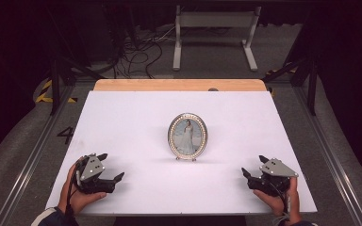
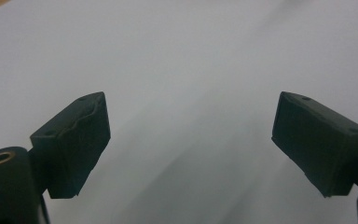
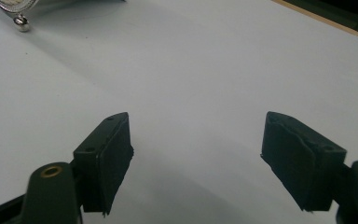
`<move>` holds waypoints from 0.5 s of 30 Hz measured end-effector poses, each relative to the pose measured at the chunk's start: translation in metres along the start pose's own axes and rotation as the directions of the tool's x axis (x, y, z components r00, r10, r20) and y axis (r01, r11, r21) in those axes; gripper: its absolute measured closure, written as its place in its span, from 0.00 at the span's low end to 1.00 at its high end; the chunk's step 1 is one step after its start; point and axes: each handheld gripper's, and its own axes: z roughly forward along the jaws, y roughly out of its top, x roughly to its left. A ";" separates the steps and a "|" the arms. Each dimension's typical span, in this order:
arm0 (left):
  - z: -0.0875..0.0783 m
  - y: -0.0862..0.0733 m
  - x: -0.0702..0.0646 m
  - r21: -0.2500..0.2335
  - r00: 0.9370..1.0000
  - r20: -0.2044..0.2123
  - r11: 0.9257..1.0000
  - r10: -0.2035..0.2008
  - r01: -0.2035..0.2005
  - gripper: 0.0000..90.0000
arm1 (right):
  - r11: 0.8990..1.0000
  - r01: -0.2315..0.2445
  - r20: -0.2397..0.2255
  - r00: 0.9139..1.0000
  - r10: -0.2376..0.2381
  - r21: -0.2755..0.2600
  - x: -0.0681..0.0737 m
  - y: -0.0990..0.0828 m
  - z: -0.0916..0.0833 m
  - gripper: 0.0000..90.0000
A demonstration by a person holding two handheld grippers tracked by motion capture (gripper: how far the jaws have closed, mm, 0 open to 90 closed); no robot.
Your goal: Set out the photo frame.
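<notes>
The left hand-held gripper (image 1: pixel 111 166) sits low over the near left corner of the table (image 1: pixel 122 122), held in the person's left hand (image 1: pixel 75 195), jaws spread wide apart with nothing between them. In the left gripper view its two black pads (image 2: pixel 77 140) frame bare white tabletop. The right hand-held gripper (image 1: pixel 254 165) sits at the near right corner in the right hand (image 1: pixel 278 200), jaws likewise wide apart and empty.

The table is white-topped with a wooden strip along its far edge. Near its middle, between the two grippers and well apart from both, an oval picture frame (image 1: pixel 187 136) stands upright, beaded rim around a portrait. Its small ball foot (image 3: pixel 22 23) shows in the right gripper view, top left corner.
</notes>
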 end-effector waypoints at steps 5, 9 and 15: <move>-0.010 -0.011 0.006 -0.002 1.000 0.001 1.000 -0.031 0.031 0.13 | 1.000 -0.004 0.017 1.000 0.003 0.013 -0.003 -0.006 -0.002 0.27; -0.016 -0.020 0.011 0.012 0.999 0.003 0.999 -0.038 0.038 0.13 | 0.999 -0.036 0.022 0.999 0.036 0.012 -0.009 -0.011 -0.005 0.26; -0.018 -0.024 0.016 0.012 0.998 0.007 0.998 -0.055 0.055 0.13 | 0.999 -0.051 0.026 0.998 0.051 0.011 -0.012 -0.014 -0.006 0.26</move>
